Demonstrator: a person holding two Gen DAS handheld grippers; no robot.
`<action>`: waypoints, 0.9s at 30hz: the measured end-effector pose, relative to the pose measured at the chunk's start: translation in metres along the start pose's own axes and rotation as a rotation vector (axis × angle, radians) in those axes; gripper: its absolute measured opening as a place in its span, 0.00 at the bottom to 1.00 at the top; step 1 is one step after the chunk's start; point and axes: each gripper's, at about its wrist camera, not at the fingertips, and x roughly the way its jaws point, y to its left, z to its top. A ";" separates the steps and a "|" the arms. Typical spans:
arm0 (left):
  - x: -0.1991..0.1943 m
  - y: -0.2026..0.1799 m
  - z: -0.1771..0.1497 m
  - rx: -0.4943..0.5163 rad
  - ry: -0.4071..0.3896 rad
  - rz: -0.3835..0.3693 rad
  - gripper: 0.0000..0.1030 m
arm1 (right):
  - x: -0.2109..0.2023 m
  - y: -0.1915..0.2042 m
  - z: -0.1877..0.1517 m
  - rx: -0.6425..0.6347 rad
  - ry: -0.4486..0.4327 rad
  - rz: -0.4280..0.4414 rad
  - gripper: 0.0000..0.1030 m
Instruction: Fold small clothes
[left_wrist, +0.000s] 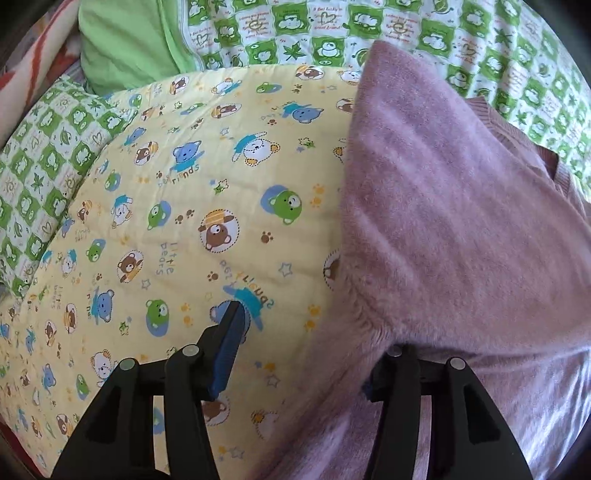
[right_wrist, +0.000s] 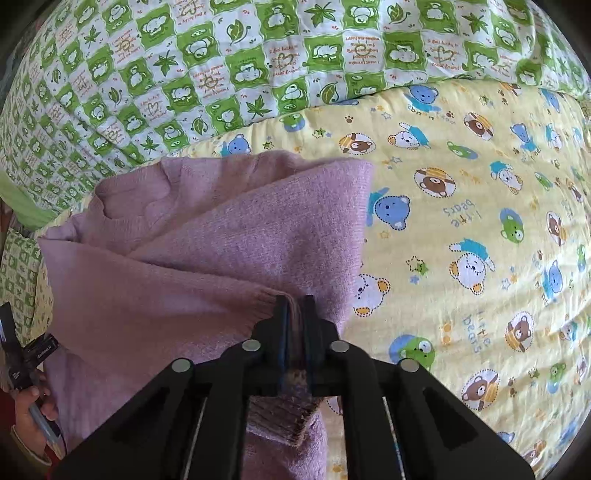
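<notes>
A mauve knit sweater (left_wrist: 443, 221) lies partly folded on a yellow bear-print quilt (left_wrist: 192, 206). My left gripper (left_wrist: 310, 332) is open; its left finger (left_wrist: 229, 343) rests over the quilt, and its right finger is hidden under the sweater's edge. In the right wrist view the sweater (right_wrist: 207, 251) has a layer folded over toward its neckline. My right gripper (right_wrist: 293, 302) is shut on the sweater's ribbed cuff or hem (right_wrist: 284, 413), which hangs out behind the jaws.
A green-and-white checked blanket (right_wrist: 221, 74) lies behind the quilt, with a plain green cushion (left_wrist: 125, 44) at the far left. The quilt (right_wrist: 480, 240) spreads wide to the right of the sweater. A hand holding the other gripper (right_wrist: 26, 369) shows at the left edge.
</notes>
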 end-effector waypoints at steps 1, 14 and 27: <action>-0.003 0.000 -0.002 0.013 0.005 -0.007 0.54 | -0.002 0.001 -0.002 -0.001 0.000 -0.005 0.18; -0.048 0.025 0.004 -0.038 0.002 -0.231 0.63 | -0.048 0.012 -0.002 0.006 -0.105 0.002 0.47; -0.019 -0.001 0.101 0.030 -0.008 -0.372 0.81 | -0.026 0.020 0.003 0.032 -0.095 -0.009 0.50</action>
